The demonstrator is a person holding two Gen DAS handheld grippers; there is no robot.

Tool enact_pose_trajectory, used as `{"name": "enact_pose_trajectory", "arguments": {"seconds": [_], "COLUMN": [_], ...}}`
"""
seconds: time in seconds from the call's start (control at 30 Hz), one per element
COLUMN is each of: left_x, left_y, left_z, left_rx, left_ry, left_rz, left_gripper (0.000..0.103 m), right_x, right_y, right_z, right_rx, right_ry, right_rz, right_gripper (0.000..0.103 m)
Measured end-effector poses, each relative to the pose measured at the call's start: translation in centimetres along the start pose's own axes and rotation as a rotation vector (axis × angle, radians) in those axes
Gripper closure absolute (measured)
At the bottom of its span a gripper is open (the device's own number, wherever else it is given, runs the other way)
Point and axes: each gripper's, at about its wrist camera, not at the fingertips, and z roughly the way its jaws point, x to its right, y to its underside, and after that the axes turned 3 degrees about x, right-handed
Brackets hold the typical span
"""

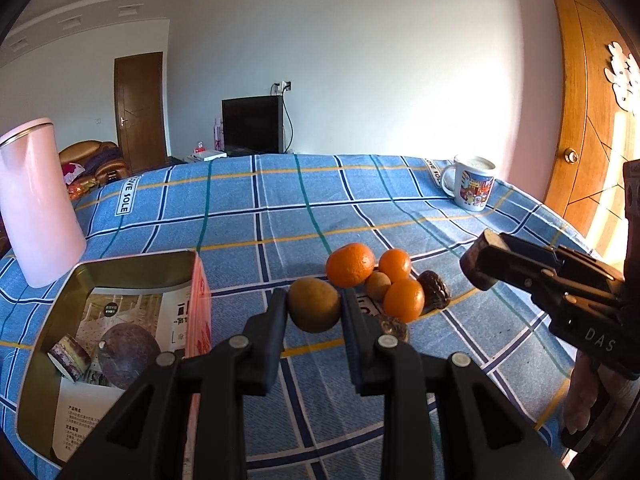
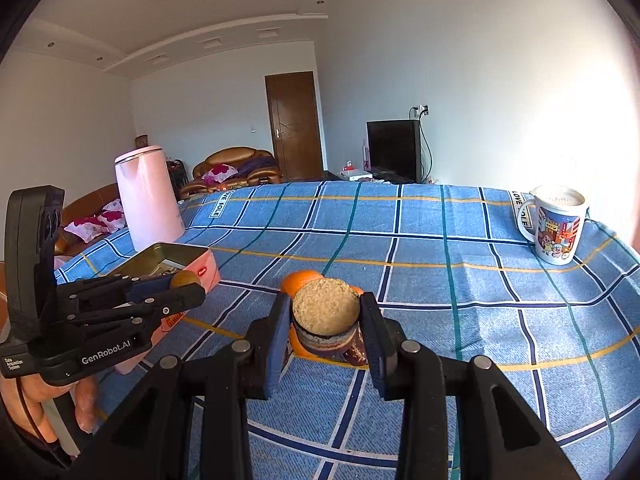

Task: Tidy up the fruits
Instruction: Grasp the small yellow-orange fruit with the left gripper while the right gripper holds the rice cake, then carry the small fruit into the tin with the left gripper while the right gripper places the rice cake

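Observation:
My left gripper (image 1: 314, 310) is shut on a brown kiwi (image 1: 314, 306) and holds it above the blue checked cloth, just right of the open pink tin (image 1: 200, 292). The tin holds a round purple fruit (image 1: 128, 354) and a cut piece (image 1: 68, 354). My right gripper (image 2: 325, 316) is shut on a halved purple fruit (image 2: 325, 312), cut face toward the camera; it also shows in the left wrist view (image 1: 478, 260). A pile remains on the cloth: three oranges (image 1: 350, 264), a small kiwi (image 1: 377, 285) and dark wrinkled fruits (image 1: 435, 290).
A pink kettle (image 1: 36, 200) stands at the far left behind the tin. A cartoon-printed mug (image 1: 472, 184) stands at the far right corner of the table (image 1: 360, 208). A wooden door (image 1: 580, 120) is to the right.

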Motion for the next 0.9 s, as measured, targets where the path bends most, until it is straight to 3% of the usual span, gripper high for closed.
{"name": "enact_pose_trajectory", "arguments": {"seconds": [0.9], "left_x": [0.4], "left_y": [0.2], "left_z": [-2.5], "left_rx": [0.133], "left_ry": [-0.045], "left_rz": [0.013], "left_gripper": [0.074], "right_x": [-0.9], "right_y": [0.2], "right_z": [-2.1], "right_rx": [0.106], "right_ry": [0.027], "right_rz": [-0.058], "right_gripper": [0.066]}}
